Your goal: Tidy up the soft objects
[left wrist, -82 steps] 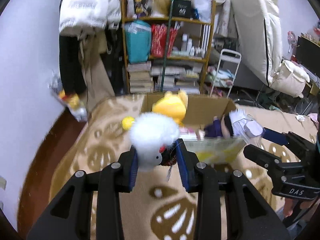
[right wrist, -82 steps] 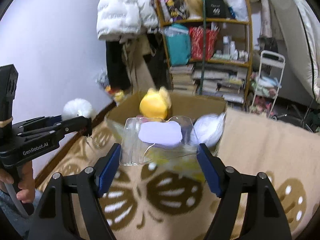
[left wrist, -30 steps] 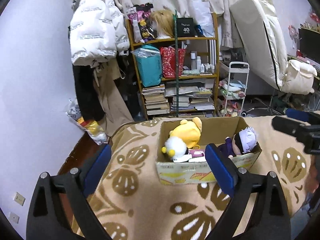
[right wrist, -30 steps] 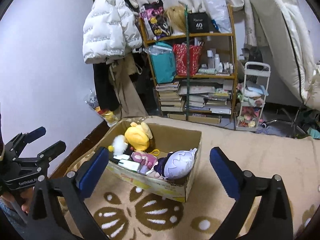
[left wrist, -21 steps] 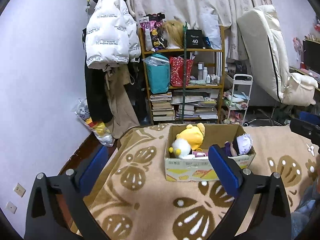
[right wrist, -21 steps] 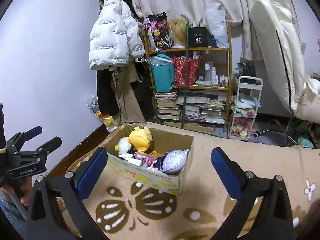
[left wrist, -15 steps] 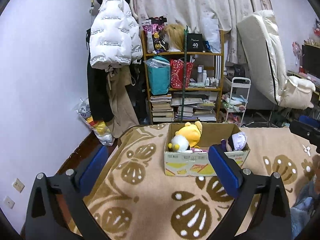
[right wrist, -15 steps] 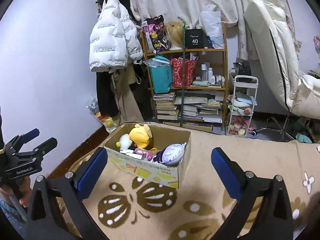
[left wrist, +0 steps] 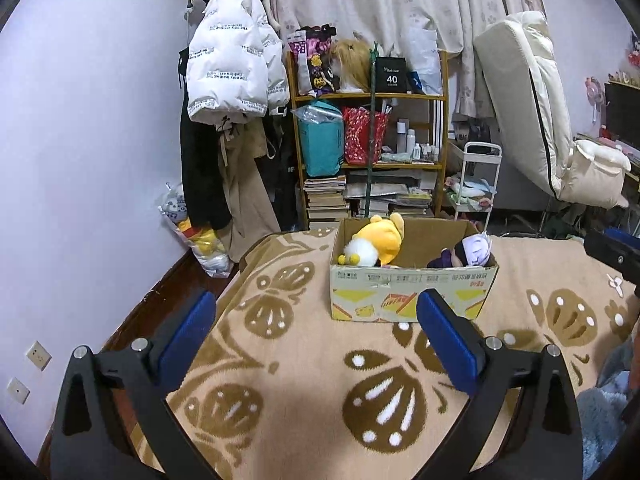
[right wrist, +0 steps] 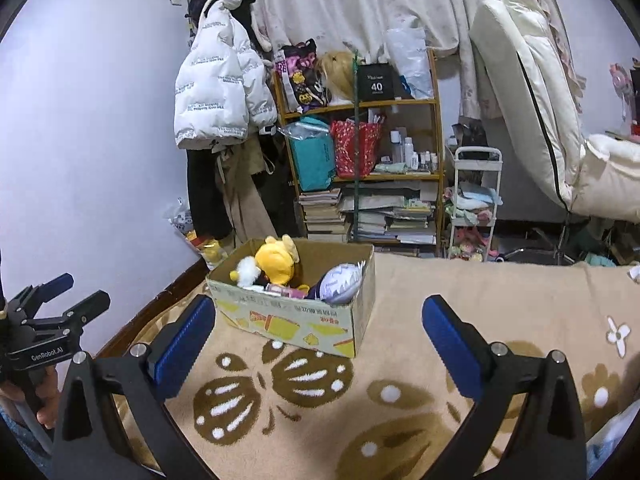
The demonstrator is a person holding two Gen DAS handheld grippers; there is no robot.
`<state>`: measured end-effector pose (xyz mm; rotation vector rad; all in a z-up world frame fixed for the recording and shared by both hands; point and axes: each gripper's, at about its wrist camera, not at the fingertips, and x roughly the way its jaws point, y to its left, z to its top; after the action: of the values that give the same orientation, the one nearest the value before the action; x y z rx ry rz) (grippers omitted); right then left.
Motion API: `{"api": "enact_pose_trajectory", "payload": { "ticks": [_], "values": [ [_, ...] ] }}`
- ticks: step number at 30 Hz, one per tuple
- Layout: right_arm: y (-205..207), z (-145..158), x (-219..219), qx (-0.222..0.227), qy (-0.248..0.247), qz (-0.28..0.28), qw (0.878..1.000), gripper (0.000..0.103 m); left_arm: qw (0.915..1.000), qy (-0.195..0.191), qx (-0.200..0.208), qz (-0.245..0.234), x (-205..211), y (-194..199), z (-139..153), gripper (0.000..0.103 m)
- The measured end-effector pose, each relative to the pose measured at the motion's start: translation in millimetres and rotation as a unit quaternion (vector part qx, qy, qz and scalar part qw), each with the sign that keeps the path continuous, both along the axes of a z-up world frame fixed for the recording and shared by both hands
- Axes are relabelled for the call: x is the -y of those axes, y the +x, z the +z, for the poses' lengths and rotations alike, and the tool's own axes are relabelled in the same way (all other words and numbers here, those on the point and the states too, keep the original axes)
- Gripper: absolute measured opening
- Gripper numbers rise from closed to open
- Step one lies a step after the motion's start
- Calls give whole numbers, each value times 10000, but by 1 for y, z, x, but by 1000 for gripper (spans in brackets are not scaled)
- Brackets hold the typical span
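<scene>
A cardboard box (left wrist: 412, 296) (right wrist: 296, 322) stands on a tan patterned blanket (left wrist: 312, 364) (right wrist: 400, 380). In it lie a yellow plush (left wrist: 382, 238) (right wrist: 276, 262), a white fluffy toy (left wrist: 360, 256) (right wrist: 246, 270) and a doll with pale purple hair (left wrist: 474, 250) (right wrist: 342, 282). My left gripper (left wrist: 316, 320) is open and empty, well back from the box. My right gripper (right wrist: 318, 322) is open and empty, also back from the box. The left gripper shows at the left edge of the right wrist view (right wrist: 60, 300). The right gripper's tip (left wrist: 612, 252) shows in the left wrist view.
A wooden shelf (left wrist: 372, 136) with books and bags stands behind the box. A white jacket (left wrist: 232, 72) hangs at the wall. A white cart (left wrist: 478, 184) and a leaning cream mattress (left wrist: 524, 108) are at the right. A bag of toys (left wrist: 200, 240) lies on the floor.
Both grippers let go of their toys into the box, opened wide and drew back and up. The box now looks smaller and farther off.
</scene>
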<state>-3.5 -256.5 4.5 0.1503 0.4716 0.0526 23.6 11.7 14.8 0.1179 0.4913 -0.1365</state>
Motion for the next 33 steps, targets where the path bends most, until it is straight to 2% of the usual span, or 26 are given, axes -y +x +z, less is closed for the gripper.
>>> {"api": "enact_pose_trajectory", "payload": {
  "ticks": [5, 17, 33],
  "values": [
    [0, -8, -4, -1, -196, -14, 9998, 103, 10000, 0, -45, 12, -1, -1, -6, 99],
    [0, -10, -5, 34, -252, -36, 9997, 103, 9995, 291, 112, -71, 12, -9, -11, 99],
    [0, -13, -4, 9, -241, -32, 9997, 103, 9995, 270, 173, -9, 11, -11, -11, 99]
  ]
}}
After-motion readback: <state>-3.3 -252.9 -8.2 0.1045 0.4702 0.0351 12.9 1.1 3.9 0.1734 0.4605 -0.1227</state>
